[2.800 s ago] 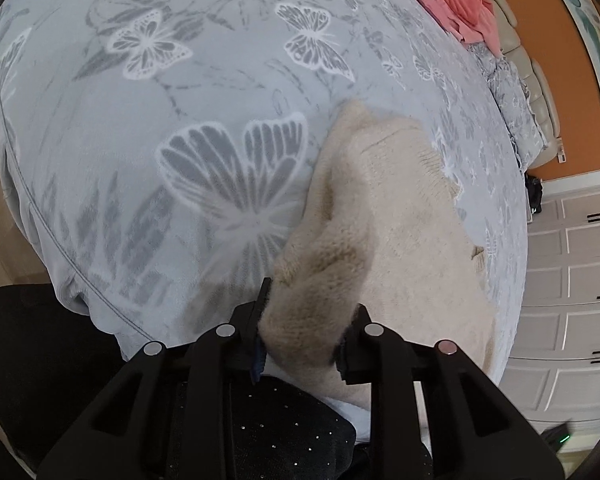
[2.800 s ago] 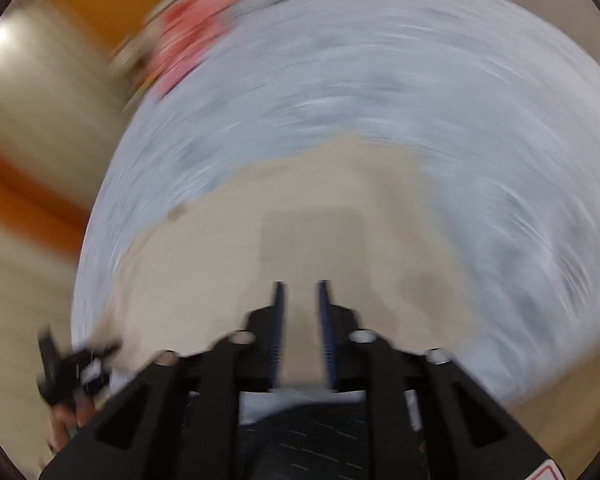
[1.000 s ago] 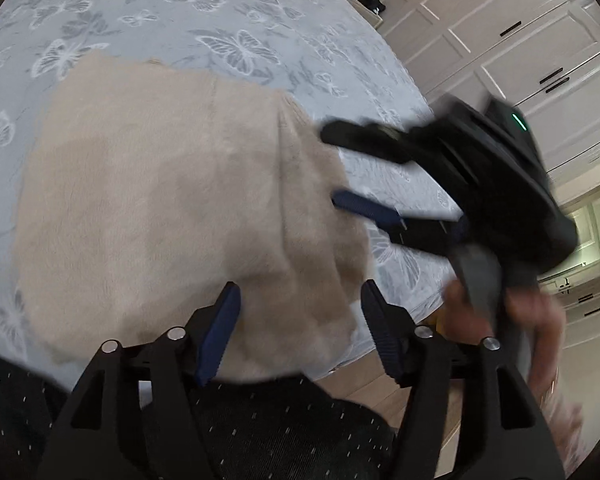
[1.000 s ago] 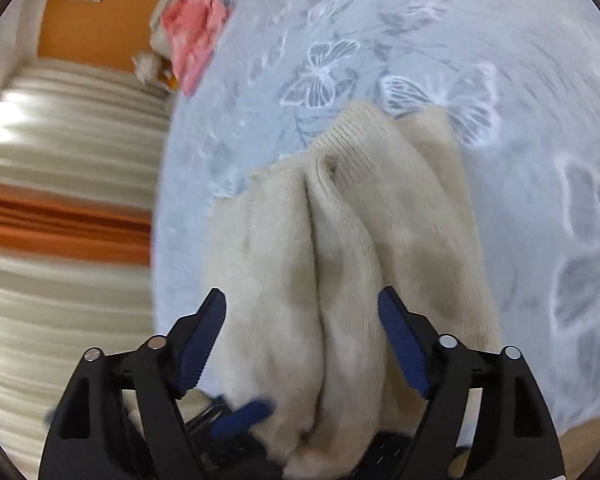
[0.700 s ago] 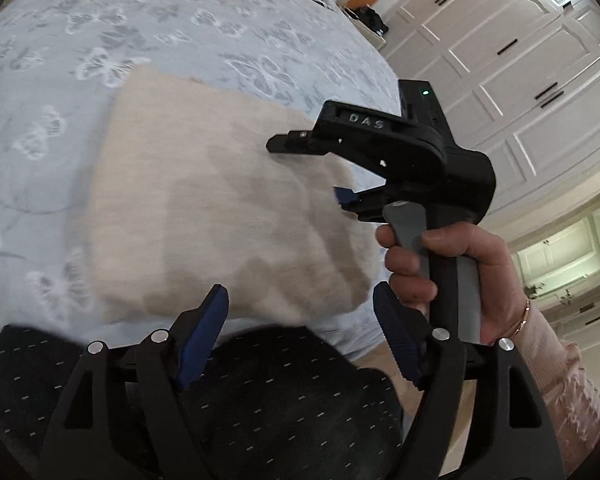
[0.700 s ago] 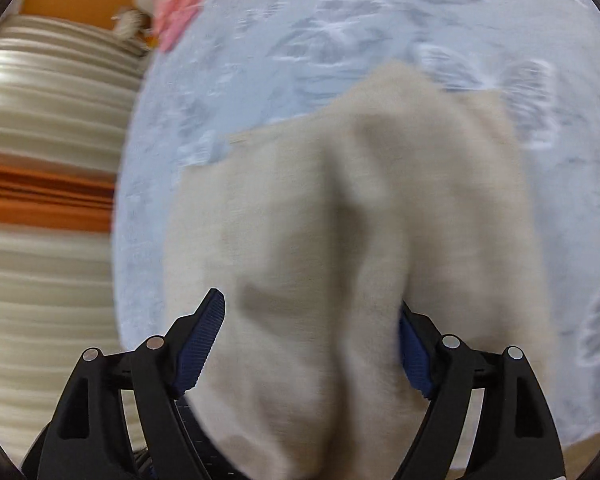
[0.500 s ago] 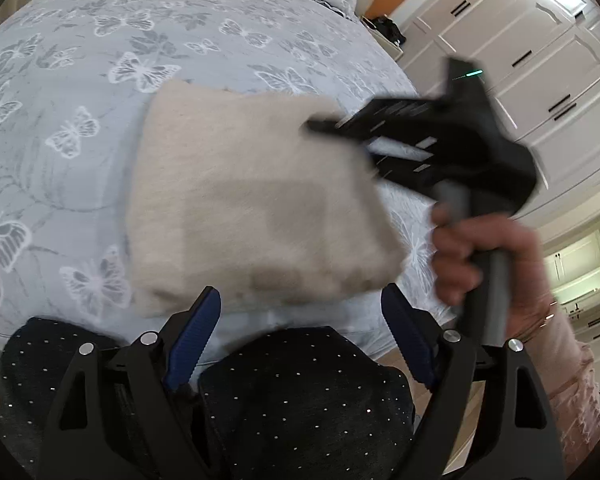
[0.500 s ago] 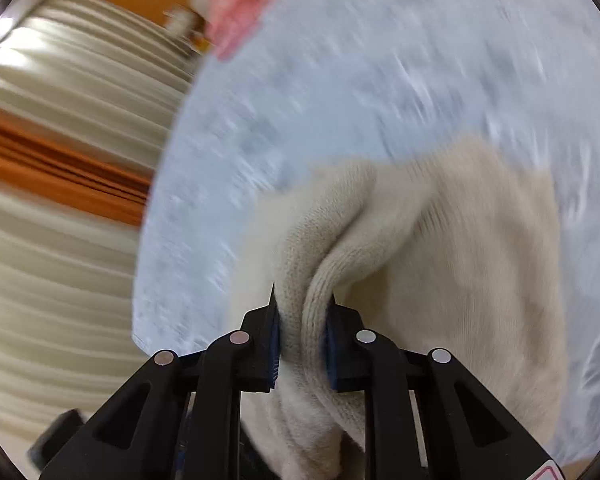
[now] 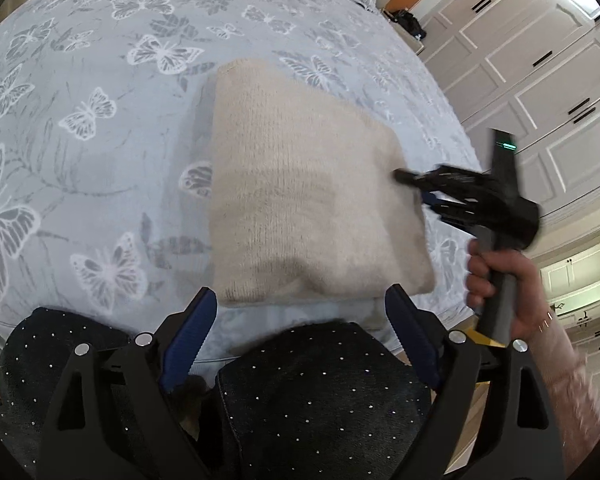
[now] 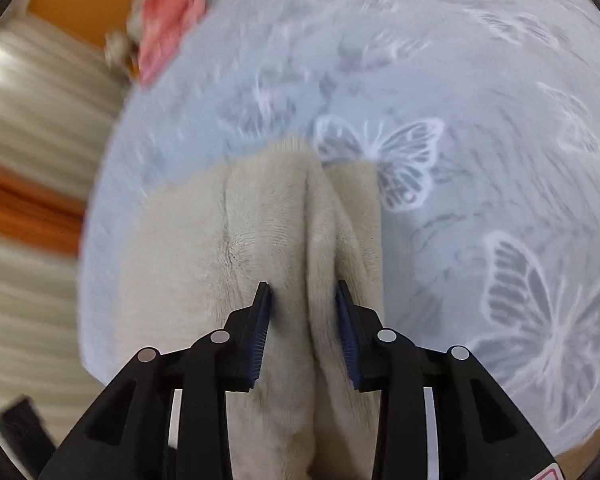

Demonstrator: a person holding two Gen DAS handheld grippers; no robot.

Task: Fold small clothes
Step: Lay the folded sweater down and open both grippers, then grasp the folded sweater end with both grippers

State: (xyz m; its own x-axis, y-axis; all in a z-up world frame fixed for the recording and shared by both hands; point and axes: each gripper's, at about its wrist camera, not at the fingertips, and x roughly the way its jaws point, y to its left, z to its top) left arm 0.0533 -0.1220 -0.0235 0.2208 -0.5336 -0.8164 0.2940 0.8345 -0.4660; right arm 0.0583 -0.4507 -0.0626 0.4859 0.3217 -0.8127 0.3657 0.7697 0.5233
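A cream knit sweater (image 9: pixel 308 200) lies folded into a rough rectangle on the butterfly-print duvet (image 9: pixel 100 120). My left gripper (image 9: pixel 300 320) hovers just short of its near edge. Its jaws are opening wide, with no cloth between them. At the sweater's right edge a hand (image 9: pixel 500 280) holds my right gripper (image 9: pixel 432 192), which is blurred. In the right wrist view the right gripper (image 10: pixel 304 312) sits low over the sweater (image 10: pixel 260 240). Its jaws are opening, and a raised fold of the knit stands loosely between the blue pads (image 10: pixel 265 320).
A pink garment (image 10: pixel 172 16) lies at the far end of the bed near the orange wall. White wardrobe doors (image 9: pixel 540 80) stand beside the bed. The person's dark dotted trousers (image 9: pixel 320 392) press against the near bed edge. Pale curtains (image 10: pixel 28 160) hang on one side.
The right gripper closed on a fold at the sweater's edge, then its jaws parted again. The left gripper let the sweater go, widened and drew back toward the bed edge.
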